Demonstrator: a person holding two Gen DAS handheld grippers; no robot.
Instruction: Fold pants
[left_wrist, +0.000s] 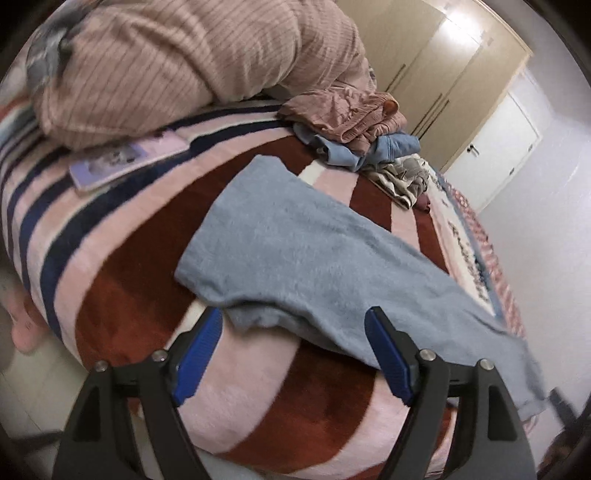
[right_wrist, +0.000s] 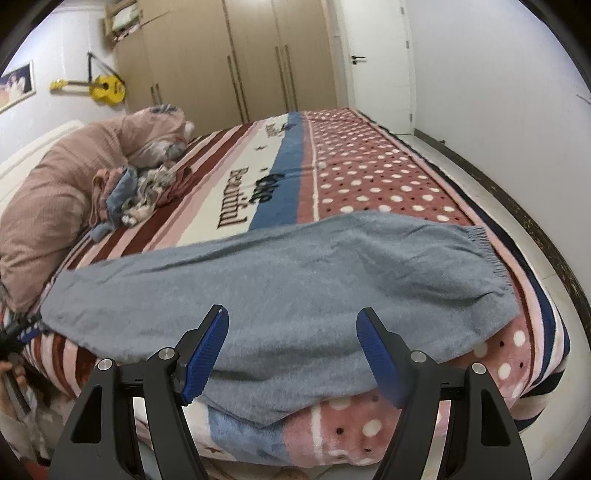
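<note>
- Left wrist view: the left gripper (left_wrist: 293, 325) has its blue fingers (left_wrist: 197, 354) wide apart, with nothing pinched.
- The grey-blue pants (left_wrist: 295, 243) lie flat on the bed's striped blanket (left_wrist: 122, 258). Their near edge sits between the two fingers, but the fingers do not squeeze it.
- Further back lie a purple book (left_wrist: 125, 162), a big pink quilt (left_wrist: 177, 66) and a heap of clothes (left_wrist: 354, 133).
- Right wrist view: the right gripper (right_wrist: 291, 325) is open too, and its fingers (right_wrist: 205, 354) hold nothing.
- The pants (right_wrist: 295, 280) stretch across the bed near its edge, with the stretchy waistband (right_wrist: 487, 247) on the right. The cloth spreads between the fingers.
- A yellow guitar (right_wrist: 103, 86) hangs on the wall, beside tall wardrobes (right_wrist: 236, 55).
</note>
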